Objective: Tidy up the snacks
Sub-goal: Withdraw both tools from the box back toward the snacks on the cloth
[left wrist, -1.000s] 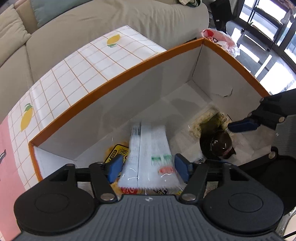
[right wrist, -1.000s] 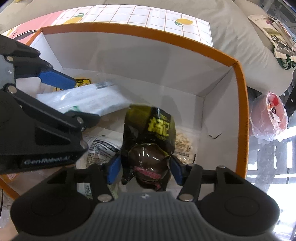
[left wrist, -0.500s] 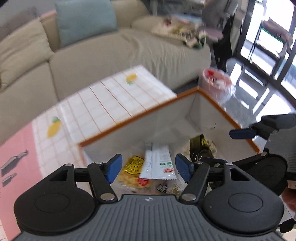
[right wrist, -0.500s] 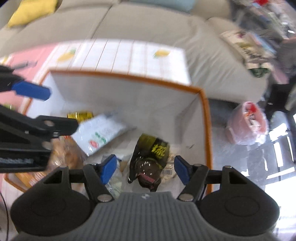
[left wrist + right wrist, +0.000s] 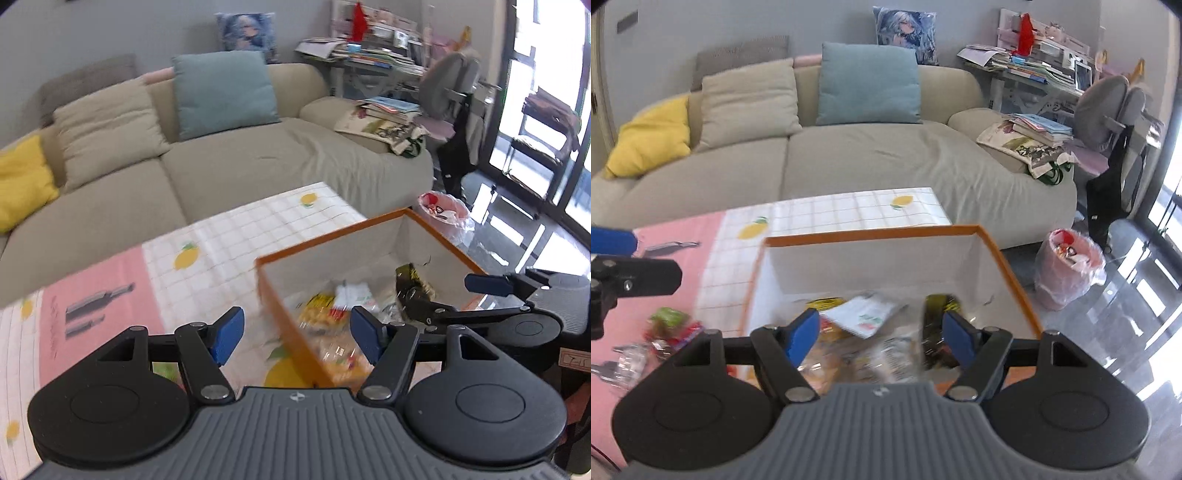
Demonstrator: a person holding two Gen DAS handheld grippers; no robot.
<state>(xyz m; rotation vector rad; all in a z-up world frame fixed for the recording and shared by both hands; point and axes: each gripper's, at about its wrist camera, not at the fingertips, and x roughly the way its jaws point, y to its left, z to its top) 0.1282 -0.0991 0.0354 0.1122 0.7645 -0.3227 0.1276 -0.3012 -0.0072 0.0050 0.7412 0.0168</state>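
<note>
In the left wrist view, we are holding the left tongs [image 5: 295, 334] spread wide and empty above the near corner of the orange-rimmed white cardboard box [image 5: 325, 246], which is sitting on the surface covered by a pink and lemon-print checked cloth [image 5: 229, 243]. The white flat snack packet [image 5: 352, 293] and the dark brown glossy snack bag [image 5: 410, 282] are lying inside the box among other blurred wrappers, and the right tongs [image 5: 458, 299] are hovering at the box's right side. To do this step well, we judge that we are best lifting clear of the rim before swinging left, so the cardboard wall is not being knocked. A second ago these tongs were deep inside the box with the white packet between their pads; now they are pulled back and up, and the packet is left behind. In the right wrist view, we are keeping the right tongs [image 5: 881, 334] wide and empty too, over the box's front edge. A few loose wrapped snacks, green and red [image 5: 670, 325], are lying on the pink part of the cloth outside the box, well apart from it, and we judge those to be what we are fetching next. Earlier these tongs were around the dark bag; it is now resting in the box.
</note>
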